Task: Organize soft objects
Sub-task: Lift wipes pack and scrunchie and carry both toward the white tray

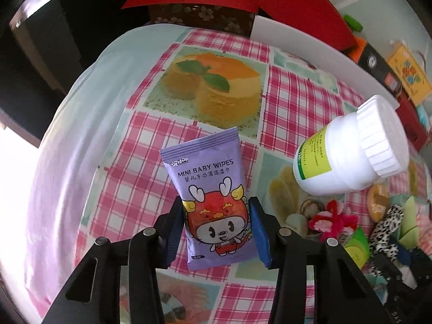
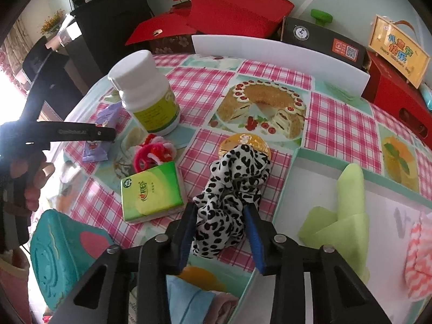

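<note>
Wipes packet [image 1: 210, 199], purple, lies flat on the desk [image 1: 140, 145], the left gripper [image 1: 217, 226] closed against its two long sides. Scrunchie [image 2: 229, 194], black-and-white spotted, sits clamped in the right gripper [image 2: 220, 232] just left of a shallow white box [image 2: 286, 186] that holds a folded green cloth [image 2: 343, 216] and a pink-striped cloth [image 2: 418, 264]. Desk cover is a pink check with cake prints. White bottle [image 2: 147, 91] stands beside the wipes; pink hair ties [image 2: 151, 154] and a green tissue pack [image 2: 151, 191] lie near it. Behind the desk: white board [image 2: 280, 51], red boxes [image 2: 237, 10], dark cabinet [image 2: 108, 24]. Bright window glare at left.
</note>
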